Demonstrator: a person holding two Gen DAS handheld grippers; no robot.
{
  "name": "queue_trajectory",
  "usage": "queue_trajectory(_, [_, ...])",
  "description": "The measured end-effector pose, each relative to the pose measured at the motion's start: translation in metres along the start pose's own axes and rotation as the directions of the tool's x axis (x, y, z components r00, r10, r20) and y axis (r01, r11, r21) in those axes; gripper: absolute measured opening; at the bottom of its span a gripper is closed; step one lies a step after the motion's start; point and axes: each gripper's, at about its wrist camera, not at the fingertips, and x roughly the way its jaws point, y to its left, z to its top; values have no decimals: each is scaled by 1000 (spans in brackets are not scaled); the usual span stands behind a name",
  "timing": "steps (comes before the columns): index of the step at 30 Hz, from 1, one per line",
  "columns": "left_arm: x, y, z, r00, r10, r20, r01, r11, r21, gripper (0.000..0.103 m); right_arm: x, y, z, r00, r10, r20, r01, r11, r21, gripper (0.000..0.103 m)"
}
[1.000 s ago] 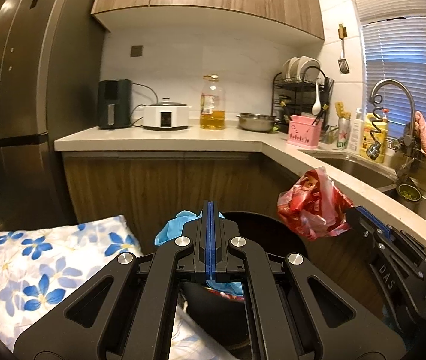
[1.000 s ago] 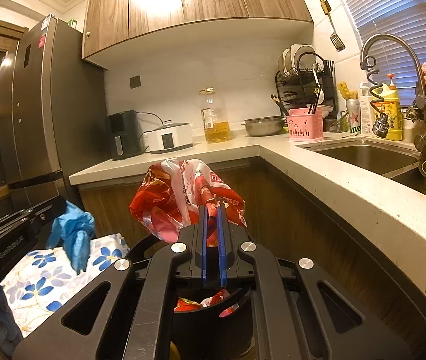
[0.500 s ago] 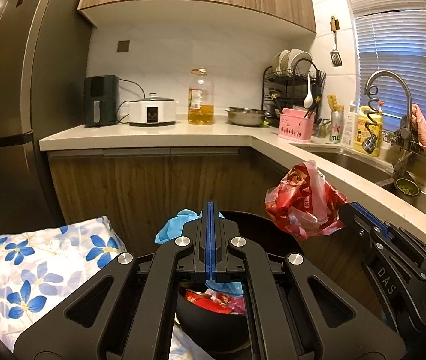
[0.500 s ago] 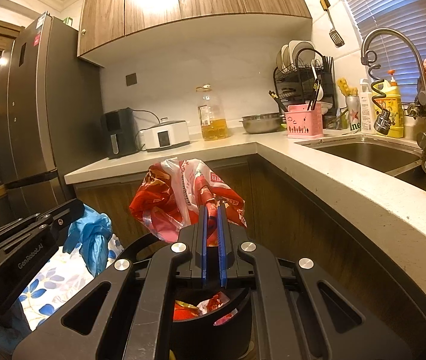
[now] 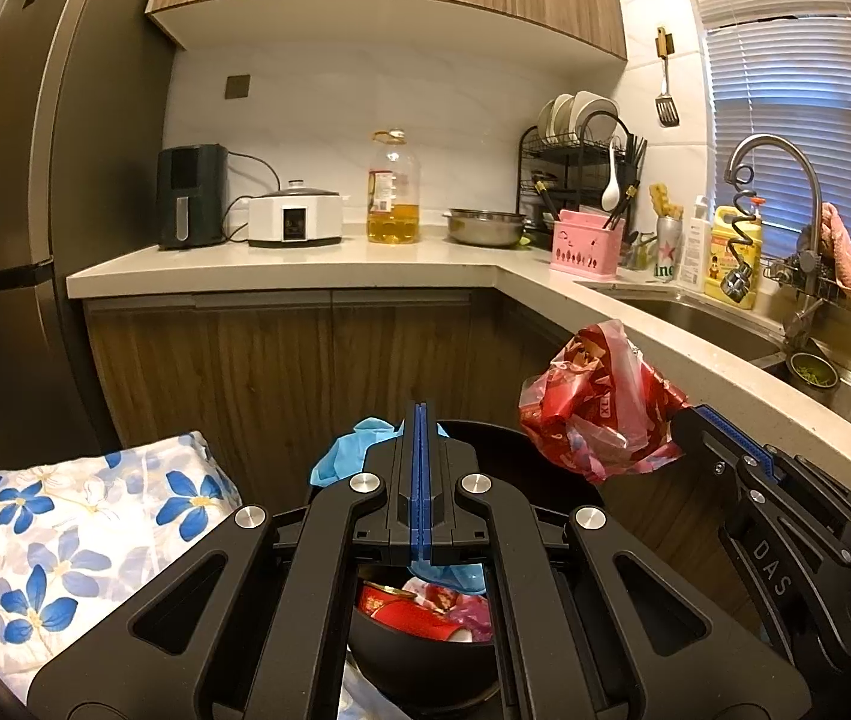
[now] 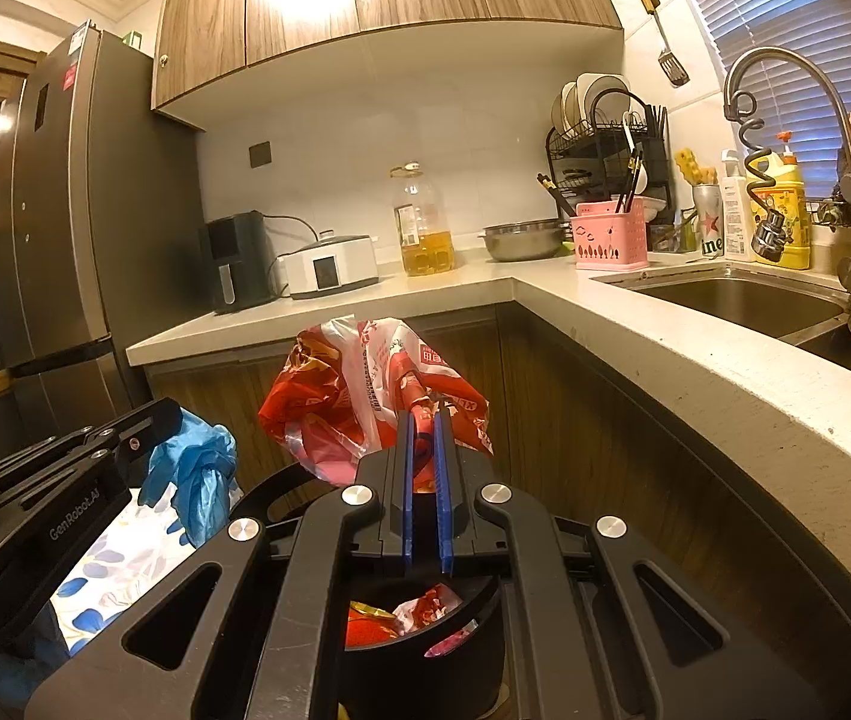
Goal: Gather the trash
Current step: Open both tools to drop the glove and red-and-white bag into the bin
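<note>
Partly hidden behind the two grippers, the black bin (image 5: 521, 450) shows only scraps, left gripper (image 5: 420, 420) pinching a blue glove (image 5: 344, 456), right gripper (image 6: 423, 429) pinching a red plastic bag (image 6: 353, 396).

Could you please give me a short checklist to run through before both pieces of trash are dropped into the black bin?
1. Left gripper shut on the blue glove: ok, the glove hangs from its tips.
2. Right gripper shut on the red plastic bag: ok, the bag bunches above the pads.
3. Black bin open, no lid in the way: ok.
4. Room left in the bin: cannot tell; red wrappers already lie inside.
5. Glove directly over the bin mouth: cannot tell; it hangs by the near rim.
6. Bag clear of the countertop: ok.
</note>
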Motion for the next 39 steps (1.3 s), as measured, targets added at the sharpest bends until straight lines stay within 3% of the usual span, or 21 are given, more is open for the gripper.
queue_trajectory(16, [18, -1, -3, 999, -34, -7, 34, 999, 5, 0, 13, 0, -3, 1000, 15, -4, -15, 1000, -4, 8])
queue_trajectory(17, [19, -2, -4, 999, -40, -9, 40, 999, 9, 0, 13, -1, -4, 1000, 13, -3, -13, 1000, -1, 11])
queue_trajectory(20, [24, -4, -7, 999, -52, -16, 52, 999, 15, 0, 16, -4, -6, 1000, 1, -8, -1, 1000, 9, 39])
queue_trajectory(22, [31, -3, -11, 998, -57, -39, 58, 998, 10, 1, 16, -7, -7, 1000, -9, -10, 9, 1000, 16, 41])
queue_trajectory(27, [36, 7, -17, 997, -57, -59, 55, 998, -33, 43, 15, -12, -8, 1000, -28, -14, 28, 999, 19, 50])
queue_trajectory(35, [12, 24, -21, 1000, -2, -18, 1, 999, -51, 77, 7, -9, -9, 999, -27, -18, 27, 1000, 12, 63])
queue_trajectory(39, [-8, 39, -27, 999, 30, -21, -32, 996, -84, 83, -2, -2, -10, 1000, -18, -11, 18, 1000, 3, 75])
